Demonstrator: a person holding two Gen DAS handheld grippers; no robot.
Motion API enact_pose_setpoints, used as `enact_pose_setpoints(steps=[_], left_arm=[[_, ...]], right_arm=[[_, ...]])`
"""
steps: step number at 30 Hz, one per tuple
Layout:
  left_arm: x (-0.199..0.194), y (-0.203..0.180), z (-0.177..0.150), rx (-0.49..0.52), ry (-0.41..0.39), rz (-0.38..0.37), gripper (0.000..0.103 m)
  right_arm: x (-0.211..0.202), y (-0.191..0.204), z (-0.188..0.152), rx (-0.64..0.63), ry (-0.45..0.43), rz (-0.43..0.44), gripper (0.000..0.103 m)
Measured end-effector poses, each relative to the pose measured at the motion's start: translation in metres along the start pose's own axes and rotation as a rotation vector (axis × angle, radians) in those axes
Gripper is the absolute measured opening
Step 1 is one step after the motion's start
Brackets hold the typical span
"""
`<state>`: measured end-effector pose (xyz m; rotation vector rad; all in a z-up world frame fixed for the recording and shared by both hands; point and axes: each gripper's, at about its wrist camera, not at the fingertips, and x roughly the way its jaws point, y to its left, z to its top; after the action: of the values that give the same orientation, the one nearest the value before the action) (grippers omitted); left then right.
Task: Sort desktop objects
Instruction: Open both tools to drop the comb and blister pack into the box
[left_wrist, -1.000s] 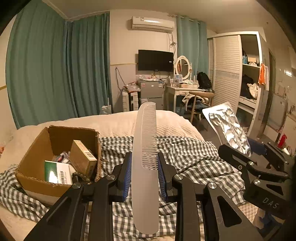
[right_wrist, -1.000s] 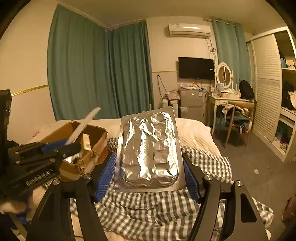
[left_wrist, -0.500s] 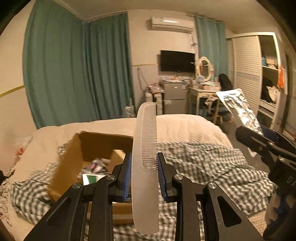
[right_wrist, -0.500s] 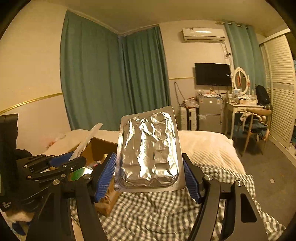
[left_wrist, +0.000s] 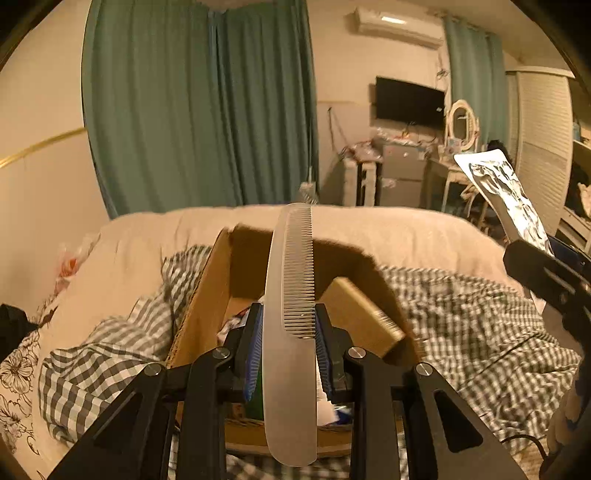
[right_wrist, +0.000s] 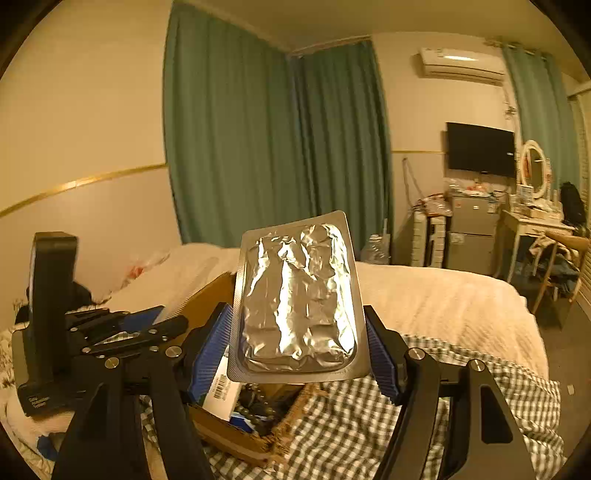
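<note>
The comb (left_wrist: 290, 332) was clamped by the left gripper (left_wrist: 289, 354), now carried over the box (left_wrist: 207, 295); the foil pack (right_wrist: 297, 299) was gripped by the right gripper (right_wrist: 299, 350), brought nearer the box.

Teal curtains (left_wrist: 199, 103), wall TV (right_wrist: 480, 153), air conditioner (right_wrist: 461, 64), bed (right_wrist: 436, 291).

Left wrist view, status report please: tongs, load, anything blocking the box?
Left tongs shut on long white plastic comb, above open brown cardboard box. Right tongs shut on silver foil blister pack. Nothing blocking.
</note>
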<state>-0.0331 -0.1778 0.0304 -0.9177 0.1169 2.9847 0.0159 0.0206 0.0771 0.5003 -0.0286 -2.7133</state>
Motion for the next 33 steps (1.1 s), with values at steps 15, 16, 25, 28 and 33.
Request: enact_pose_setpoints(steps=[15,16,25,28,33], left_arm=[[0.089,0.030,0.001,0.023,0.260,0.017,0.026],[0.092,0.030,-0.001,0.027,0.269,0.020,0.026],[0.089,0.029,0.003,0.042,0.273,0.055,0.036],[0.080,0.029,0.008,0.029,0.258,0.058,0.045],[0.052,0.024,0.023,0.014,0.200,0.075,0.061]], right_arm=[[0.131,0.034,-0.016,-0.113,0.256,0.120,0.069],[0.135,0.035,-0.019,-0.121,0.274,0.128,0.069],[0.149,0.034,-0.038,-0.152,0.321,0.155,0.076],[0.143,0.028,-0.035,-0.126,0.296,0.145,0.089],[0.120,0.014,-0.012,-0.100,0.244,0.104,0.089]])
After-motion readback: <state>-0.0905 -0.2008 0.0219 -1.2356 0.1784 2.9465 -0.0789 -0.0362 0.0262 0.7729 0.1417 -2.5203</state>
